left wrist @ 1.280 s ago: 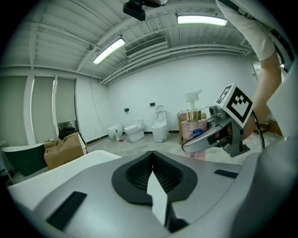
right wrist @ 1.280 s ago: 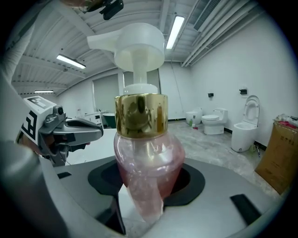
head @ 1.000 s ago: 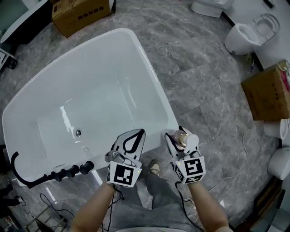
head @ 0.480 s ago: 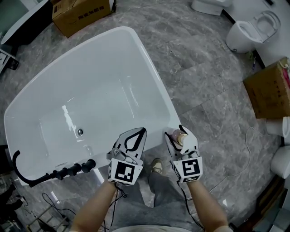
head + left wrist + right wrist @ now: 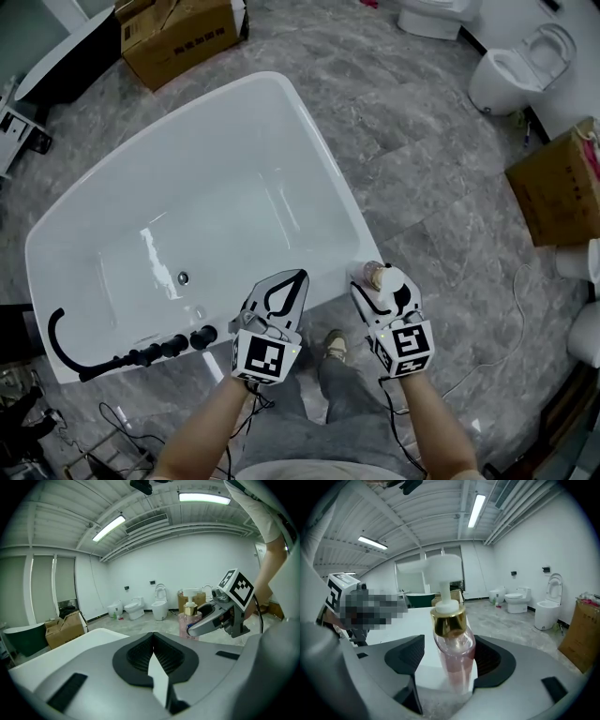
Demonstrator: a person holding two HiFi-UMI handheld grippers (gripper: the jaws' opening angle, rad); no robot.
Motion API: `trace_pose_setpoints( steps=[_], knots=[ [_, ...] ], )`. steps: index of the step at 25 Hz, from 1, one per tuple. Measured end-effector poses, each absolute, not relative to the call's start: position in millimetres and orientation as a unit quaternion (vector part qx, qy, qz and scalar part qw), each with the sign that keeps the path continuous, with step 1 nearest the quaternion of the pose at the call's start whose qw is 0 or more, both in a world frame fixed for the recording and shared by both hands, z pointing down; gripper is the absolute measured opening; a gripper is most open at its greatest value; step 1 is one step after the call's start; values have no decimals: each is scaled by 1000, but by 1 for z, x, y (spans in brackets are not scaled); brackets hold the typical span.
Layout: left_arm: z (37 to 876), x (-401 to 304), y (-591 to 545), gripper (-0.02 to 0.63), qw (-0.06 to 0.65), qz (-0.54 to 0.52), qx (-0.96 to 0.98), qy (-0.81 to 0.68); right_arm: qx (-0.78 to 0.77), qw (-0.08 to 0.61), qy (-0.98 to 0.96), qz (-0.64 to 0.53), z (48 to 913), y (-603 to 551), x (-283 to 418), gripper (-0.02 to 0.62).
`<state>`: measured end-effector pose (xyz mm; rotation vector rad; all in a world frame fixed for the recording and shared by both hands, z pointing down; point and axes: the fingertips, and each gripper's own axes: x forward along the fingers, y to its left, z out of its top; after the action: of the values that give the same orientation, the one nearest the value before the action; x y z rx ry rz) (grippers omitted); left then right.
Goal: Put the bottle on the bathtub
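Observation:
A clear pink pump bottle (image 5: 379, 277) with a gold collar and white pump stands upright between the jaws of my right gripper (image 5: 383, 285), which is shut on it. The bottle (image 5: 452, 653) is at the near right corner of the white bathtub (image 5: 319, 141), over its rim; whether its base touches the rim is hidden. My left gripper (image 5: 283, 292) hovers over the tub's near edge, shut with nothing in it (image 5: 152, 637). In the left gripper view the bottle (image 5: 190, 616) shows to the right, held in the other gripper.
A black faucet set (image 5: 112, 356) sits on the tub's near left rim, and a drain (image 5: 184, 277) lies in the basin. Cardboard boxes (image 5: 183, 37) (image 5: 562, 178) and toilets (image 5: 525, 66) stand around the grey marble floor. A cable (image 5: 497, 328) runs beside my right arm.
The head view has shifted, so the tub sits lower and further right in the picture. Both grippers keep their places at the tub's near edge, the bottle still held at the corner.

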<state>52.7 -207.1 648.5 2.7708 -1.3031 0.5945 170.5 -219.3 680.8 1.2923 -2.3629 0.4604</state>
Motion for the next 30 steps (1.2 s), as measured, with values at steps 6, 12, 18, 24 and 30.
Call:
trace_pose_setpoints(
  steps=[6, 12, 18, 24, 30],
  knots=[
    [606, 40, -199, 18, 9, 186, 889, -418, 473, 239, -833, 159, 643, -203, 180, 328],
    [541, 35, -195, 18, -14, 172, 895, -411, 485, 252, -828, 128, 581, -188, 185, 278],
    [470, 24, -187, 18, -31, 154, 898, -411, 497, 234, -831, 86, 496, -180, 175, 197],
    [395, 2, -176, 18, -37, 117, 893, -432, 517, 150, -835, 114, 395, -169, 169, 107],
    [322, -2, -155, 18, -63, 91, 904, -413, 497, 136, -855, 58, 310, -153, 150, 66]
  ],
)
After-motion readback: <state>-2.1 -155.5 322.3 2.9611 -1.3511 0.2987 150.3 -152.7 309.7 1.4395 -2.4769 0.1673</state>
